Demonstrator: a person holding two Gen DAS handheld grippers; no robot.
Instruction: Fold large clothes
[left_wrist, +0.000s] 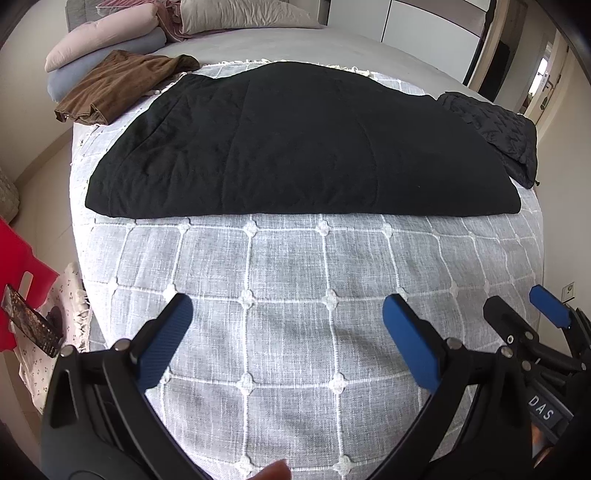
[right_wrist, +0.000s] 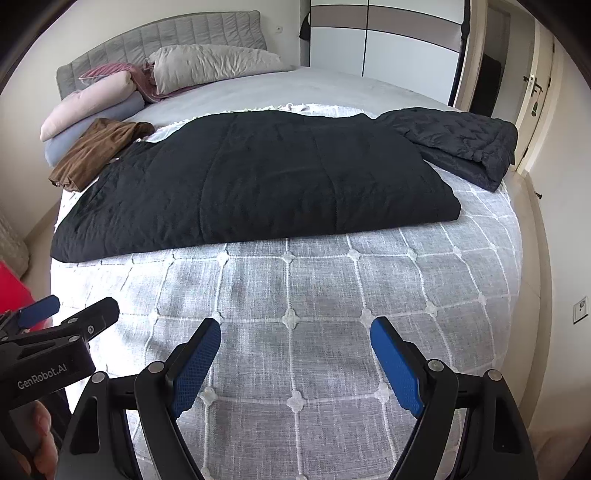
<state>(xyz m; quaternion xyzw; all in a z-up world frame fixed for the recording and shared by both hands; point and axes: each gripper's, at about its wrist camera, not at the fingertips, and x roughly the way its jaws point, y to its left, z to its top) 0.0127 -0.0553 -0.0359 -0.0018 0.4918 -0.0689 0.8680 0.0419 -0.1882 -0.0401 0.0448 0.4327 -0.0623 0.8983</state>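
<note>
A large black quilted garment (left_wrist: 295, 144) lies folded into a wide flat band across the bed, also seen in the right wrist view (right_wrist: 251, 184). My left gripper (left_wrist: 288, 314) is open and empty, hovering over the bedspread a short way in front of the garment's near edge. My right gripper (right_wrist: 295, 334) is open and empty too, beside the left one and equally short of the garment. The right gripper shows at the right edge of the left wrist view (left_wrist: 524, 314), and the left gripper at the left edge of the right wrist view (right_wrist: 74, 314).
A grey bedspread (left_wrist: 295, 295) with a white grid covers the bed. A folded dark quilted jacket (right_wrist: 461, 144) lies at the right edge. A brown garment (left_wrist: 118, 85) and pillows (right_wrist: 207, 66) lie at the far left. A red object (left_wrist: 18, 280) stands beside the bed.
</note>
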